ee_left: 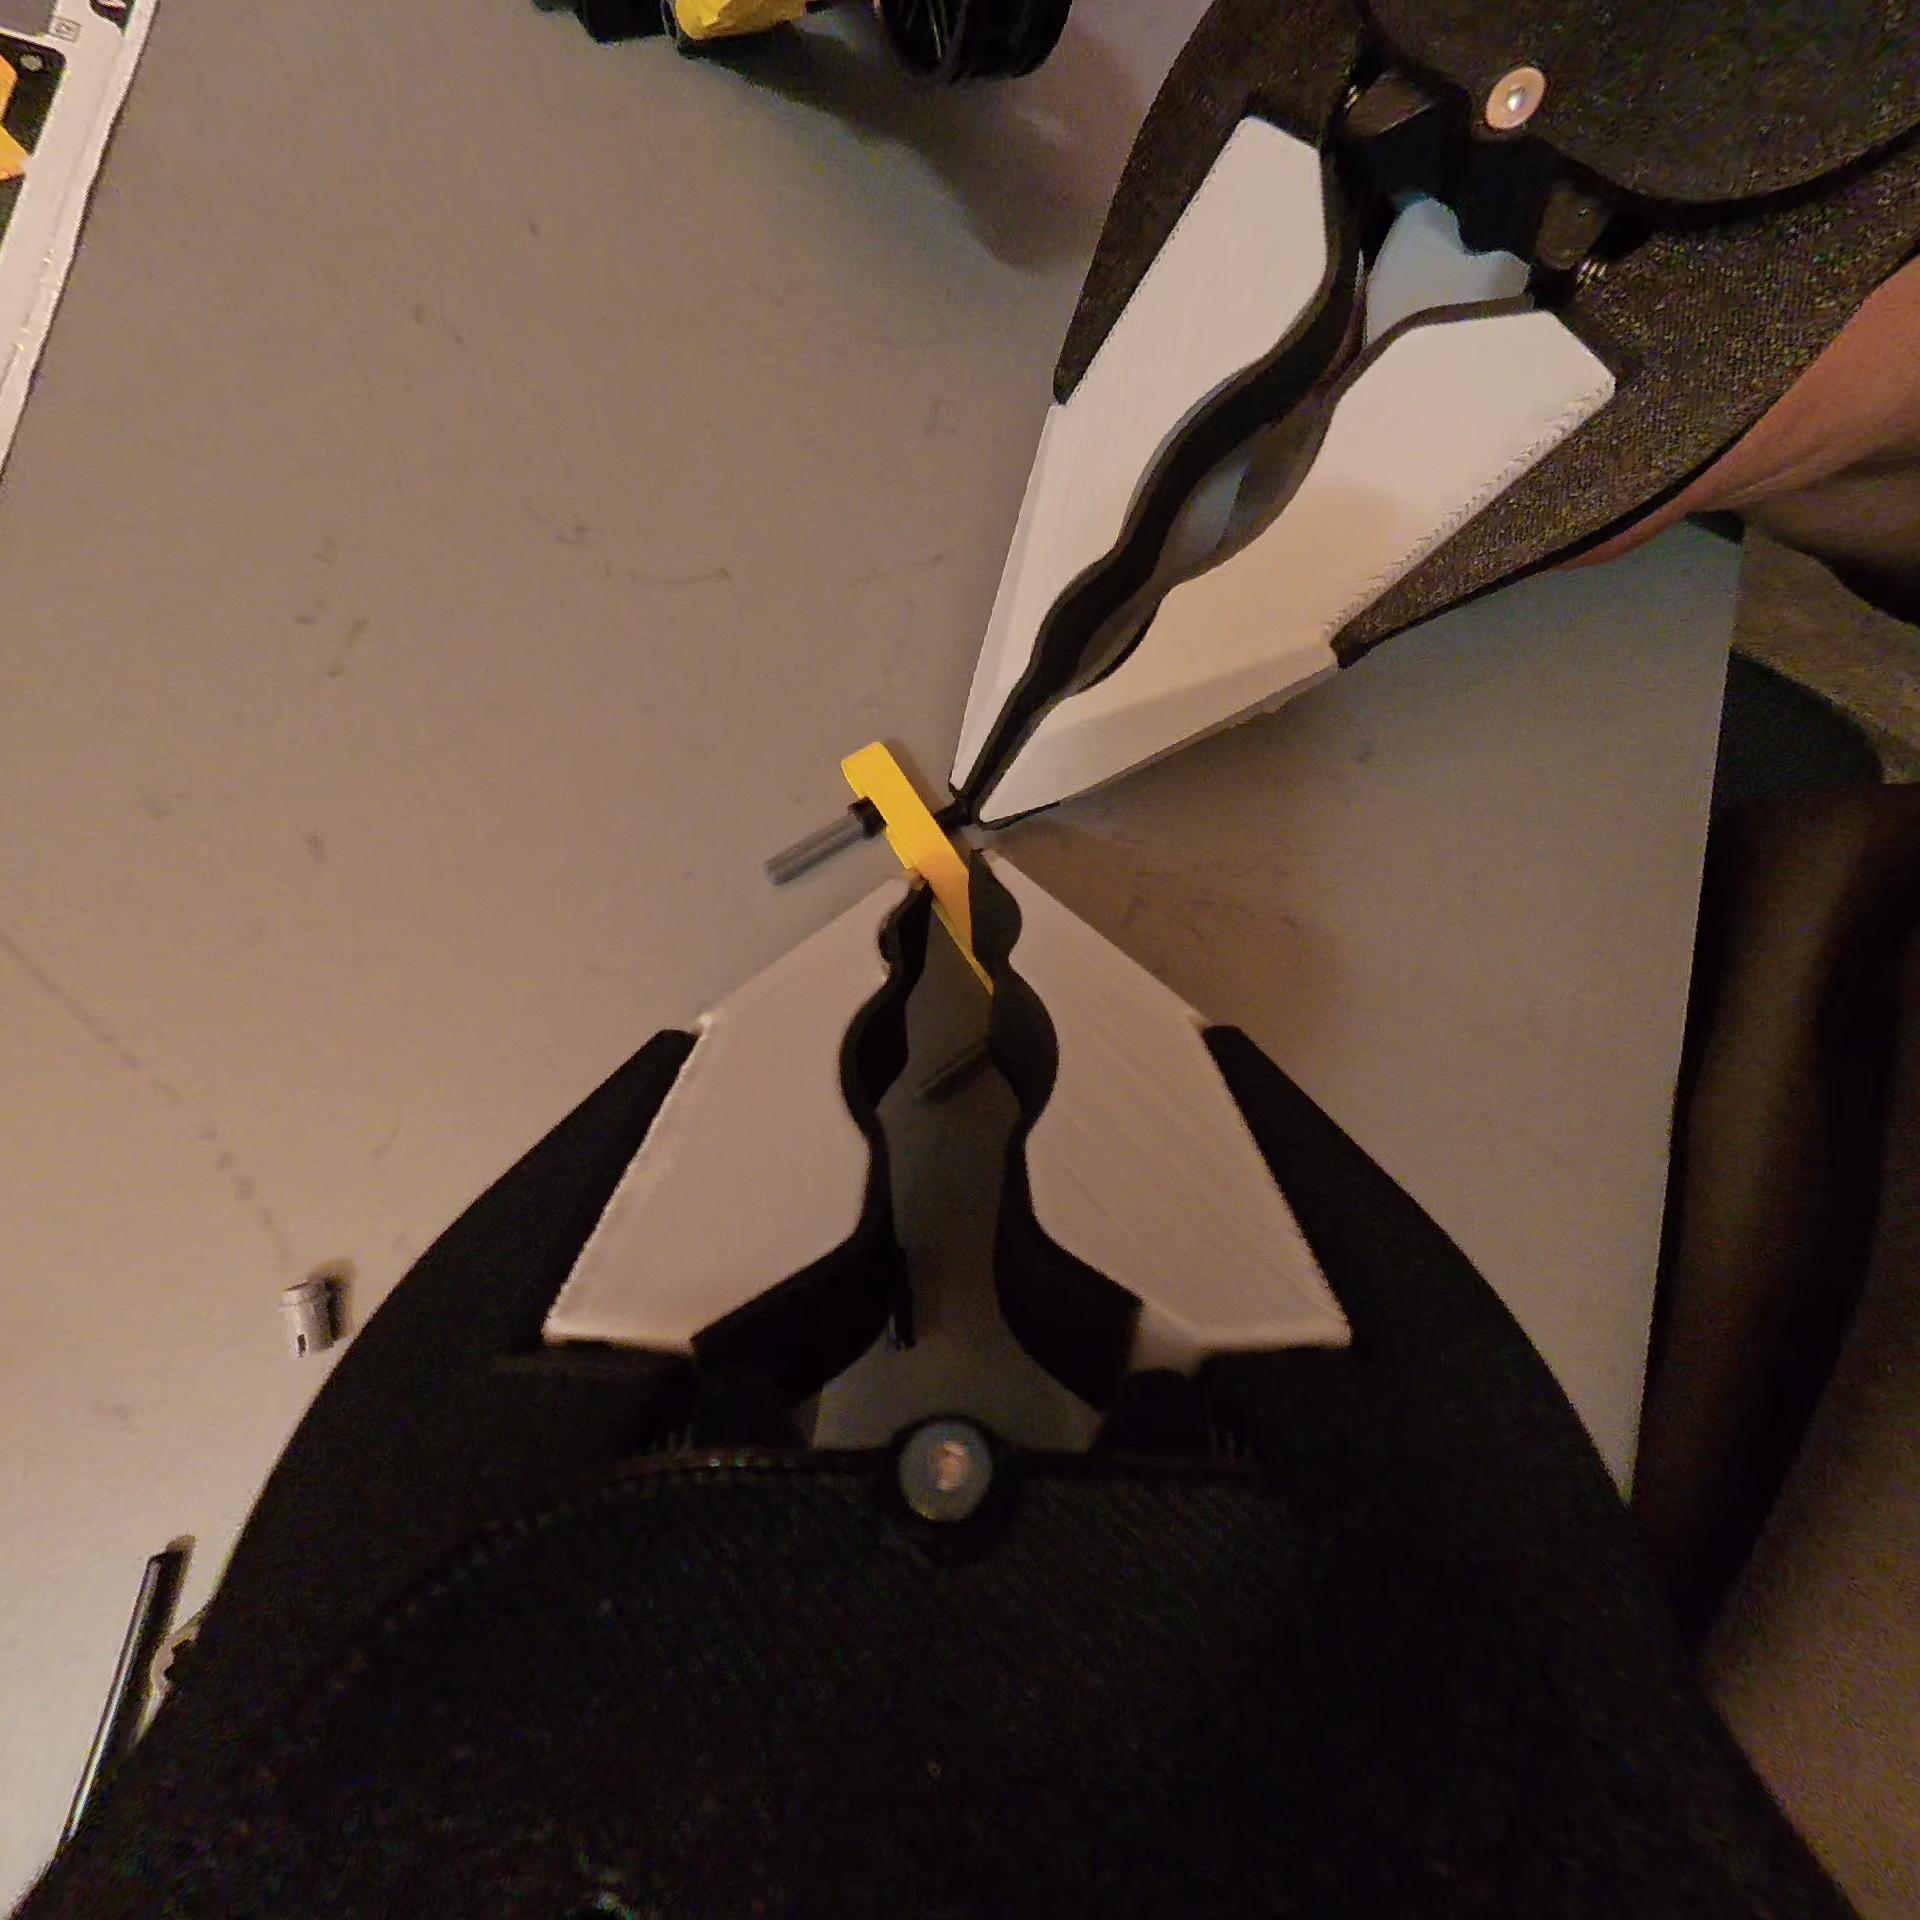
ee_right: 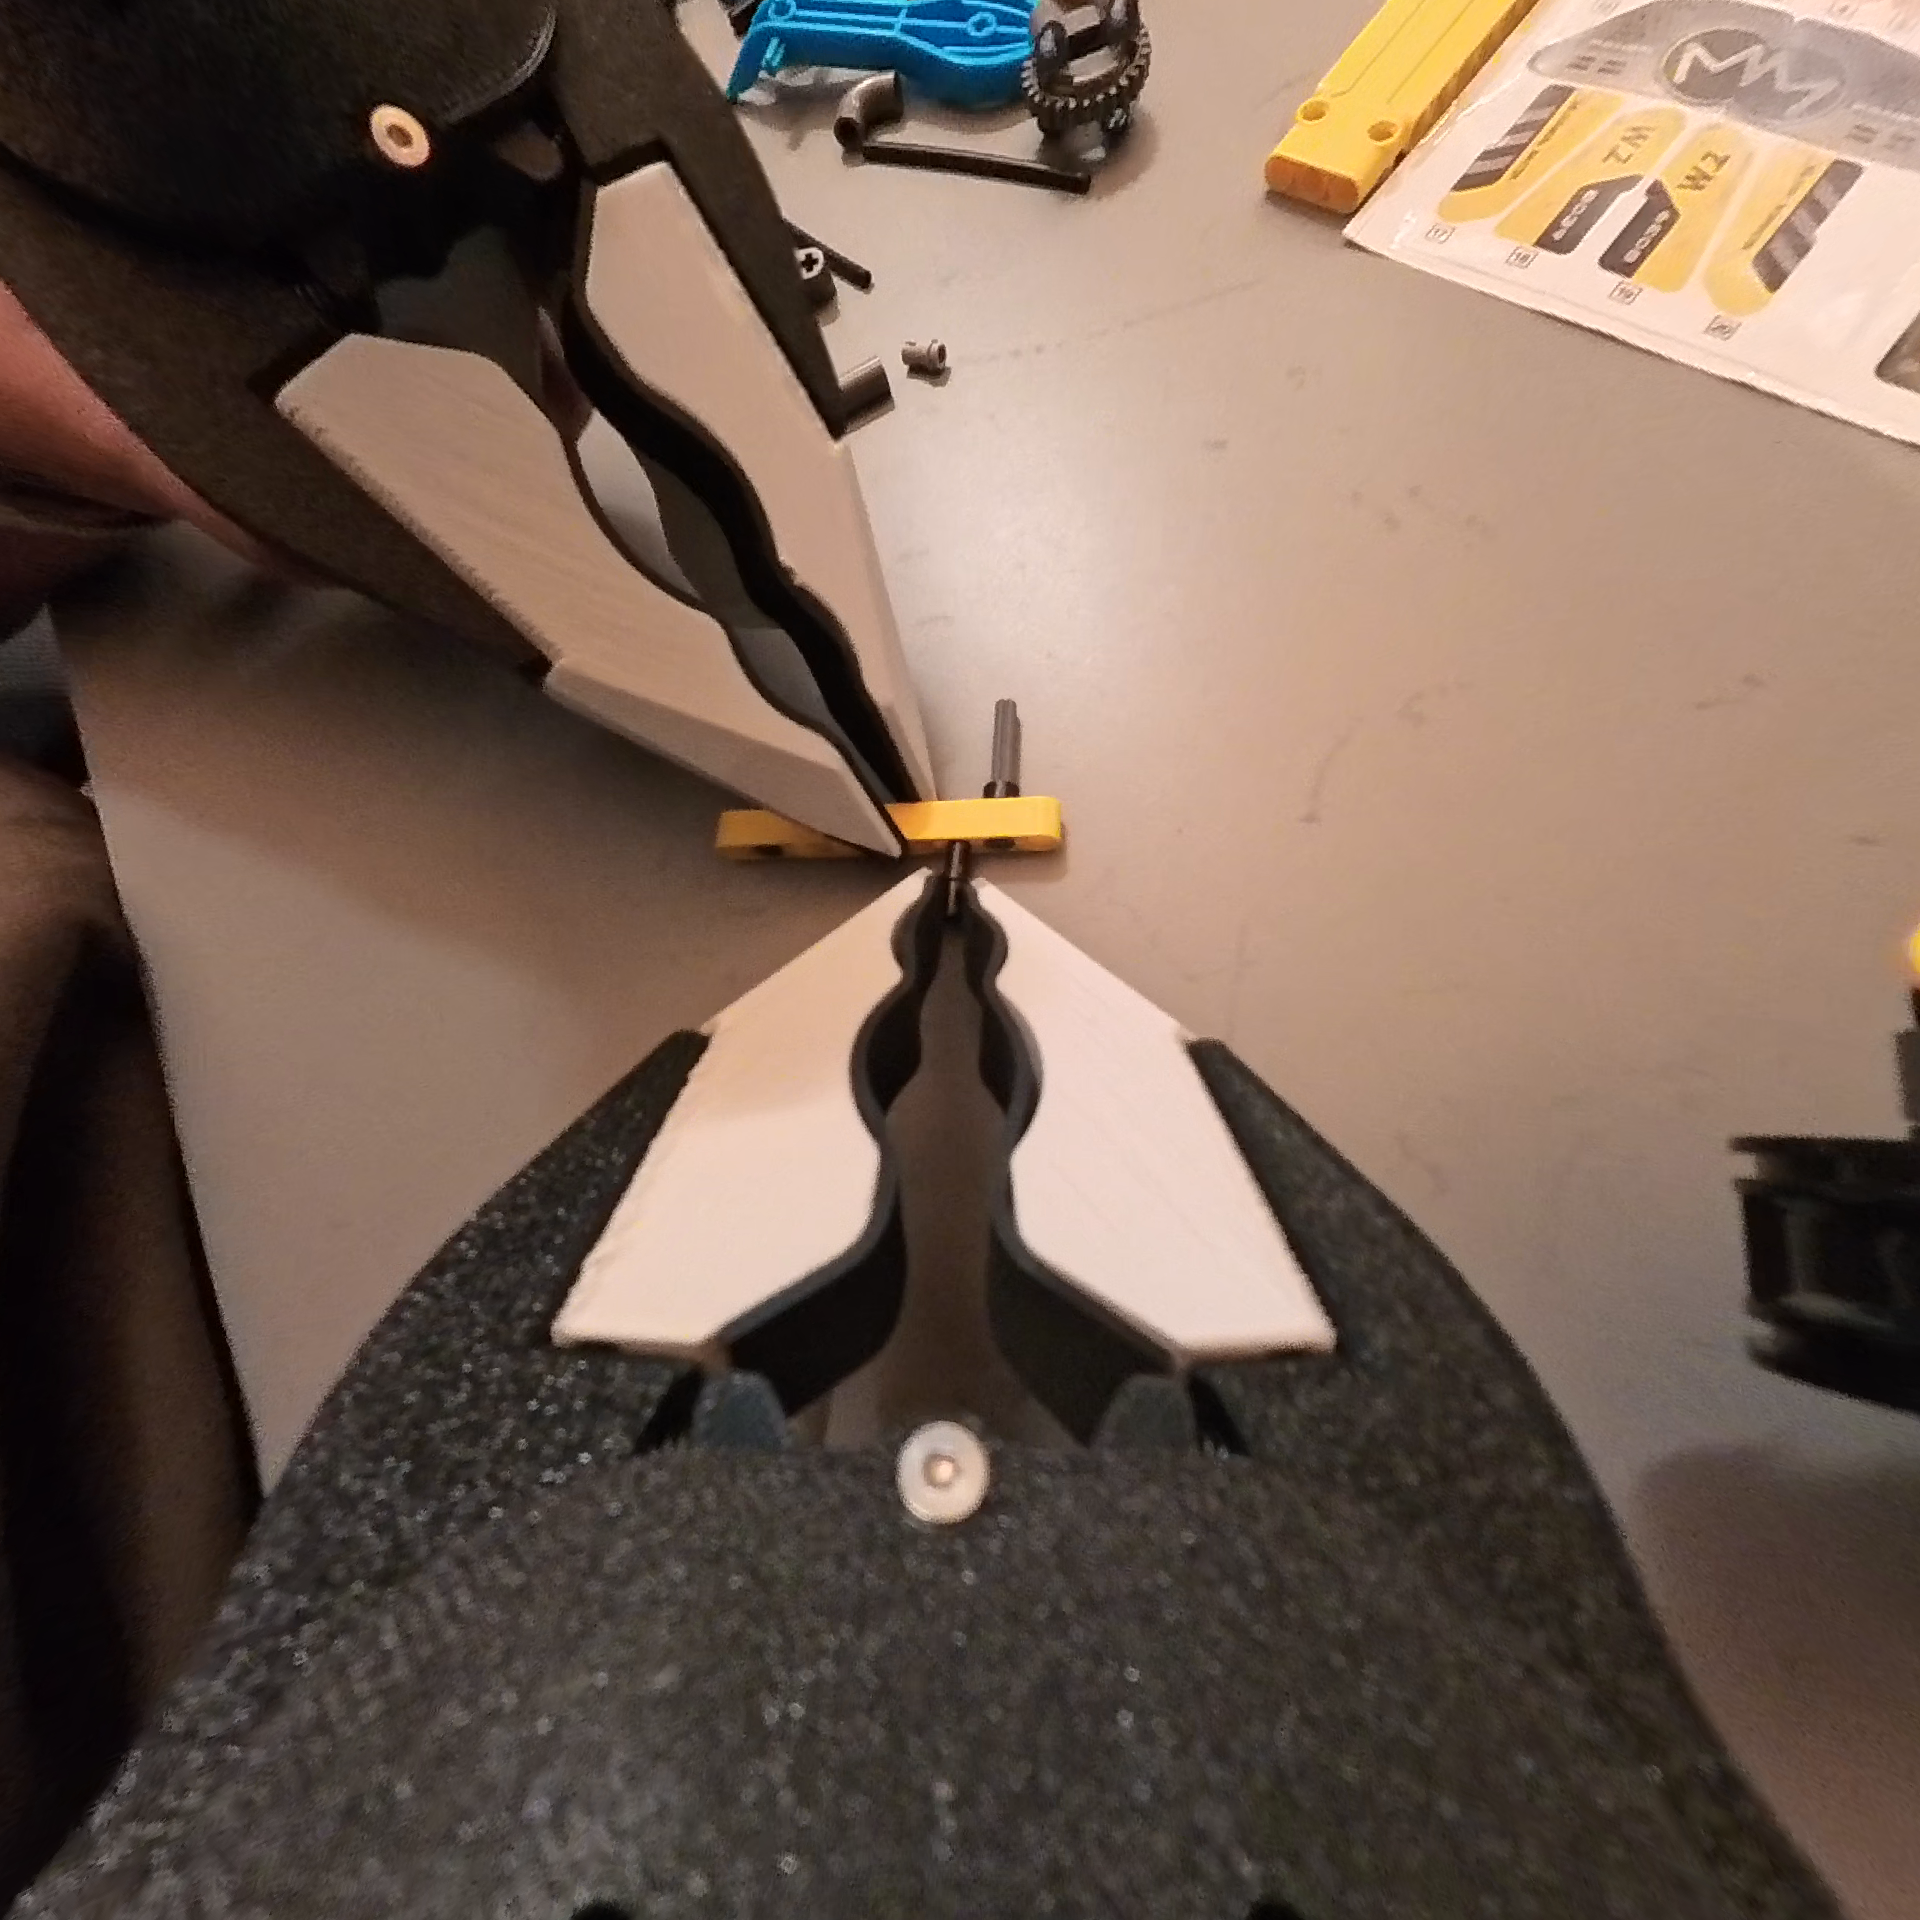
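My left gripper (ee_left: pixel 940 883) is shut on a short yellow beam with holes (ee_left: pixel 902 810) and holds it edge-up above the grey table (ee_left: pixel 468 520). My right gripper (ee_right: pixel 954 883) is shut on the near end of a thin dark pin (ee_right: pixel 1006 743). The pin passes through a hole in the yellow beam (ee_right: pixel 1013 819). Its grey far end (ee_left: pixel 810 857) sticks out on the other side. The right gripper (ee_left: pixel 966 816) comes in from the upper right in the left wrist view. The left gripper (ee_right: pixel 899 836) comes in from the upper left in the right wrist view.
A small grey connector (ee_left: pixel 309 1317) lies left of my left gripper. Far off are a blue part (ee_right: pixel 894 52), a dark gear (ee_right: pixel 1086 62), a long yellow beam (ee_right: pixel 1382 94), a sticker sheet (ee_right: pixel 1662 208), a small grey pin (ee_right: pixel 925 356) and a black wheel (ee_right: pixel 1829 1247). The table edge (ee_left: pixel 1683 1039) runs nearby. The tips of both grippers are at nearly the same place. Between my left fingertips and the small grey connector (ee_left: pixel 309 1317) there is roughly 11 cm. It is also in sight in the right wrist view (ee_right: pixel 915 341).
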A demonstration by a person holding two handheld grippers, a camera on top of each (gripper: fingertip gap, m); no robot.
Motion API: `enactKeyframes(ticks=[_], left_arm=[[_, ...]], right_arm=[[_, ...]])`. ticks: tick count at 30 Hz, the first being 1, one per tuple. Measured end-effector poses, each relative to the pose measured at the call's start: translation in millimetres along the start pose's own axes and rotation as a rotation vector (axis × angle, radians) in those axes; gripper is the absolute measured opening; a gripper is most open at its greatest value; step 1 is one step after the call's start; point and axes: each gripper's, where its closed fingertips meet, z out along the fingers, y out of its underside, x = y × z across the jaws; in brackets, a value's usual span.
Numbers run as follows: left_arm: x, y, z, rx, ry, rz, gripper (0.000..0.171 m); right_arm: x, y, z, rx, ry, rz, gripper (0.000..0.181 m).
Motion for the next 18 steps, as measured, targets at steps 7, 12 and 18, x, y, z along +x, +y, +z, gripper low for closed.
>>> enactKeyframes(ticks=[7,12,18], left_arm=[[0.0,-0.1,0.3,-0.004,-0.006,0.029,0.006],[-0.3,0.0,0.6,-0.017,-0.036,0.076,0.006],[-1.2,-0.1,1.0,-0.027,-0.089,0.135,0.006]], right_arm=[[0.4,0.7,1.1,-0.037,0.036,-0.097,0.001],[1.1,1.0,1.0,-0.108,0.132,-0.252,0.001],[1.5,0.3,1.5,-0.134,0.091,-0.222,0.000]])
